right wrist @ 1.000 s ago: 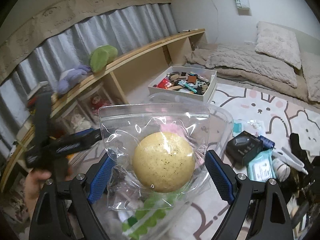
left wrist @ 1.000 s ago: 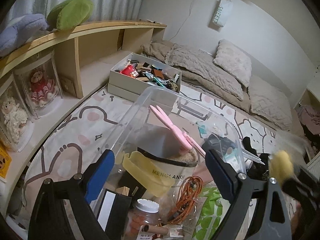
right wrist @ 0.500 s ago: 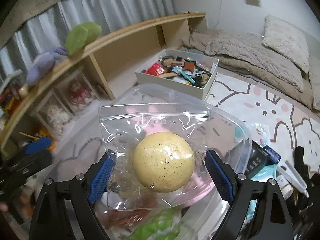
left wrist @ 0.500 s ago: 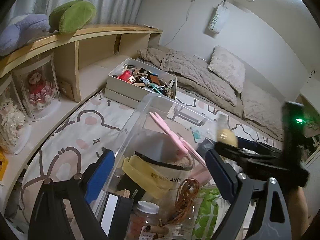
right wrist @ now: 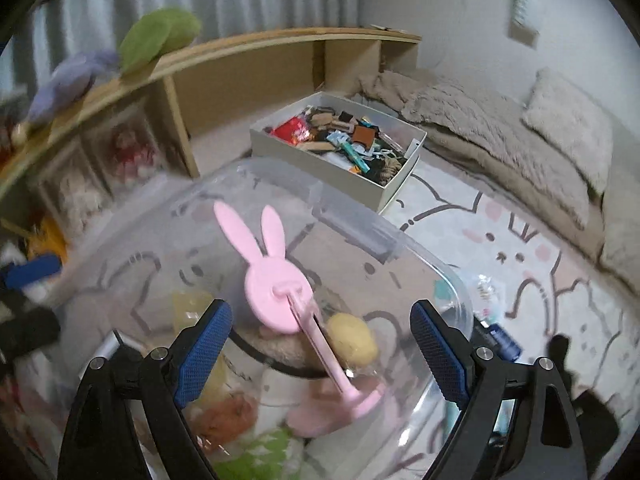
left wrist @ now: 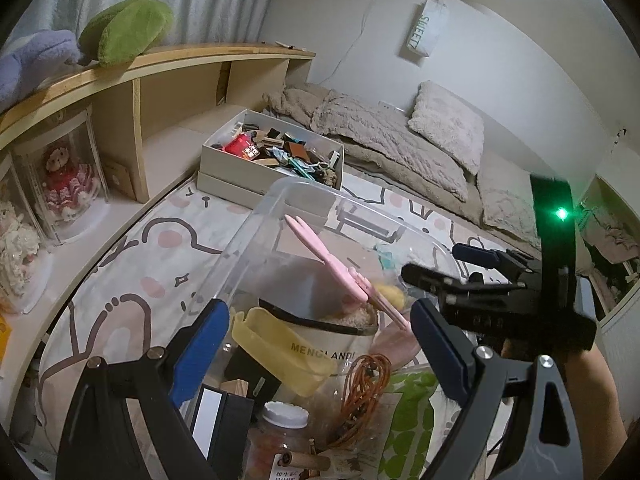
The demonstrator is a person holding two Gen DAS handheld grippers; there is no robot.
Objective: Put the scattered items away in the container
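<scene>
Right wrist view, scattered items first. What is left outside lies on the rug (right wrist: 500, 240), off the right-hand side of the right tongs (right wrist: 322, 354): a dark box with a blue edge (right wrist: 500, 340) just beyond the right finger, a small clear packet (right wrist: 486, 288) a little further out along the container's right wall, and darker shapes past those, too blurred to name. The box is mostly hidden behind the finger and the wall, so its long axis cannot be read.

Container (right wrist: 352, 228): clear plastic, directly under and ahead of the right tongs. Already inside it are a yellow ball (right wrist: 352, 338) in clear wrap, lying between the two fingers in the picture but well below them, touching the stem of a pink bunny stand (right wrist: 276, 280), which leans on it.

Right tongs: spread wide, nothing gripped, pads apart from everything.

Left wrist view: left tongs (left wrist: 320, 350) also wide open and empty, poised over the near end of the container (left wrist: 332, 196). The right tongs (left wrist: 448, 266) appear ahead and to the right of them, over the container's right rim.

Judgement: the next fetch turns on the loose pieces being to the right, outside the wall. The right hand is nearer, with the container between the left hand and them. It would need to swing rightward and clear the rim before descending.

Further off, beyond both tongs: a white box (right wrist: 400, 188) full of odds.
</scene>
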